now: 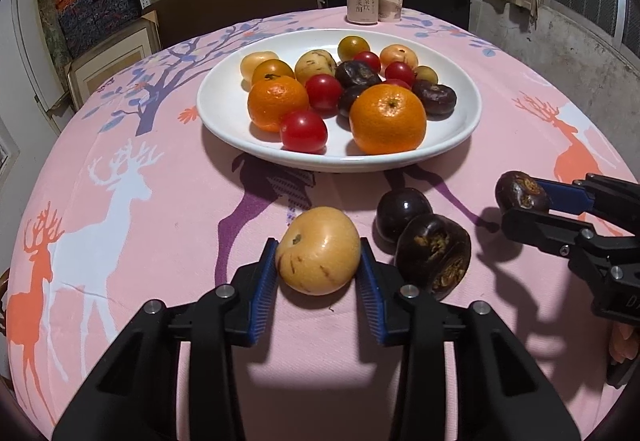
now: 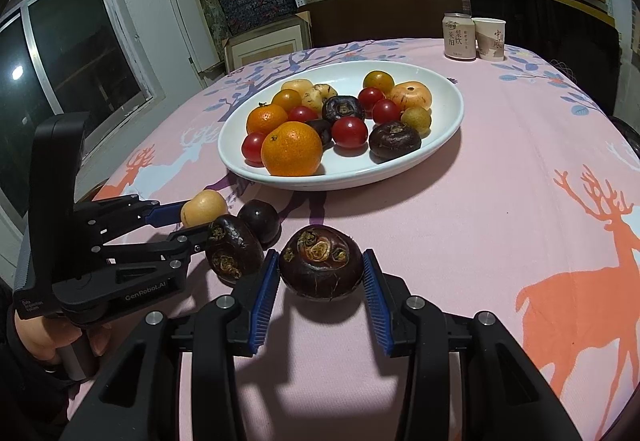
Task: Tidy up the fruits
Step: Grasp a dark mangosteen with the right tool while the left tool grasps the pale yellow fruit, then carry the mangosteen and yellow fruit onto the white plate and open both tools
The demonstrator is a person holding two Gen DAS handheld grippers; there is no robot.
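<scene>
Sorting barely begun: most fruit sits on the plate (image 1: 452,145).

Your left gripper (image 1: 319,253) pinches a yellow fruit (image 1: 318,251), your right gripper (image 2: 320,265) a dark fruit (image 2: 320,261); two dark fruits (image 1: 432,255) lie just before the plate.

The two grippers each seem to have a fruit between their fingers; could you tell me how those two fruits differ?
The left gripper closes on a smooth, pale yellow-tan fruit, while the right gripper holds a dark brown water chestnut with rough, scarred buds on top. The yellow fruit rests on the tablecloth; the chestnut appears lifted clear, its shadow below it. Both are roundish, similar in size, and outside the white plate.
</scene>
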